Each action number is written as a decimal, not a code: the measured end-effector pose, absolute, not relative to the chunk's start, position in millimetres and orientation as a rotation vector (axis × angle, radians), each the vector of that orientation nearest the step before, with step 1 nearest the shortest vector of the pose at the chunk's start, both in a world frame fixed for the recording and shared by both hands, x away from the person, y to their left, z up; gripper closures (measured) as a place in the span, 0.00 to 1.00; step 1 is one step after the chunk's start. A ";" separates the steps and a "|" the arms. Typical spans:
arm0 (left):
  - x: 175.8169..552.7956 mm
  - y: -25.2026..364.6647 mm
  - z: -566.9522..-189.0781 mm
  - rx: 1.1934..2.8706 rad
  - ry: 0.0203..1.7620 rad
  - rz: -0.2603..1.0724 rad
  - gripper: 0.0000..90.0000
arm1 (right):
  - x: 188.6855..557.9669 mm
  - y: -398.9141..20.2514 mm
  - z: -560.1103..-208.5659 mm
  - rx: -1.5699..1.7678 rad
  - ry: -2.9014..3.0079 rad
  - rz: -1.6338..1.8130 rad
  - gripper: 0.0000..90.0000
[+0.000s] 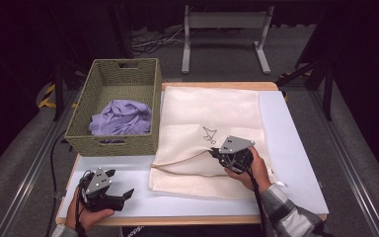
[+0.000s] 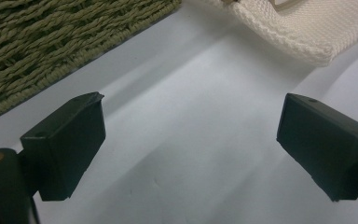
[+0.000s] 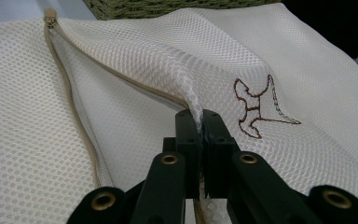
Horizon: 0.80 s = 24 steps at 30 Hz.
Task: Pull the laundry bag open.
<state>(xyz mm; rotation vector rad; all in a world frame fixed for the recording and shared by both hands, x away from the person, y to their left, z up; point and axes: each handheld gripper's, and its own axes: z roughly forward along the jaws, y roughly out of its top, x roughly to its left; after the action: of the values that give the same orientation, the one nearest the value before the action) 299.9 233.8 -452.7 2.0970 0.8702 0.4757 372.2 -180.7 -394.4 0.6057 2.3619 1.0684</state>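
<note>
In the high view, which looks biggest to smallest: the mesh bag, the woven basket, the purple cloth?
1. Mesh bag, spread flat on the table.
2. Woven basket.
3. Purple cloth, bunched inside the basket.

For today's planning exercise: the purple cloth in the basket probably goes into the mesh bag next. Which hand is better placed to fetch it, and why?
Left. Its tongs are open and empty, nearer the basket holding the purple cloth. The right tongs are shut on the mesh bag, lifting its opening edge.

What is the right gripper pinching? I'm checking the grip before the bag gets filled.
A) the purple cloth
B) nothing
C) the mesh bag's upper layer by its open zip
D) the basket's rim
C: the right gripper is shut on a fold of the mesh bag, lifting it beside the zip.
</note>
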 end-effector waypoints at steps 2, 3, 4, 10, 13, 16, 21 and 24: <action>299.7 234.0 -452.5 2.091 0.870 0.472 0.09 | 371.9 -180.4 -393.2 0.598 2.358 1.059 0.97; 299.6 234.0 -452.4 2.091 0.870 0.473 0.09 | 371.8 -180.3 -392.6 0.600 2.357 1.065 0.97; 299.6 234.0 -452.4 2.093 0.869 0.474 0.09 | 371.8 -180.3 -392.3 0.600 2.356 1.068 0.97; 300.0 232.5 -452.6 2.100 0.865 0.480 0.10 | 371.3 -179.6 -390.4 0.598 2.348 1.066 0.97; 300.4 233.1 -452.2 2.100 0.863 0.479 0.10 | 371.3 -179.2 -388.9 0.602 2.344 1.074 0.97; 300.5 233.1 -452.3 2.103 0.863 0.482 0.10 | 371.5 -178.9 -387.3 0.600 2.340 1.081 0.97; 300.4 232.5 -452.4 2.100 0.861 0.478 0.09 | 370.4 -177.3 -382.4 0.590 2.328 1.095 0.97; 300.5 232.6 -452.5 2.103 0.863 0.476 0.10 | 370.5 -177.2 -381.1 0.589 2.322 1.097 0.97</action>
<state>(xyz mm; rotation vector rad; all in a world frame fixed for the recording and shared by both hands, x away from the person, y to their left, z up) 300.5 232.6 -452.5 2.1030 0.8628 0.4764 370.5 -177.2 -381.1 0.5889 2.3217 1.0966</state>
